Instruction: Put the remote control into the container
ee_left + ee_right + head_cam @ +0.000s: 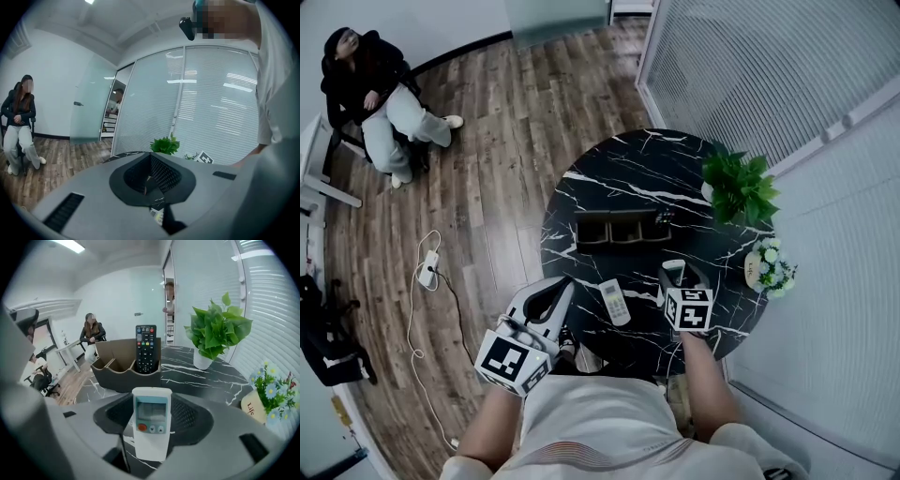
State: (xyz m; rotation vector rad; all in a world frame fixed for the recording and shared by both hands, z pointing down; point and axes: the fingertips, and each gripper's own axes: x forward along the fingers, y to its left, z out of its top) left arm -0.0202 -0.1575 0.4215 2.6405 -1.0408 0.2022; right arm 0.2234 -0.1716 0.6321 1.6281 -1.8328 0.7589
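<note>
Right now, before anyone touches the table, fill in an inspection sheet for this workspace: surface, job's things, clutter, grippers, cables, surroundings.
Surface: round black marble table.
Job's things: container with a black remote upright in an end compartment; white remote in the right gripper; second white remote flat on the table.
Clutter: potted plant and flower pot near the table's edge.
Grippers: right gripper shut on the white remote, clear of the table; left gripper shut, empty.
Cables: power strip with its cable on the floor.
Surroundings: wooden floor, glass wall with blinds, seated person.
</note>
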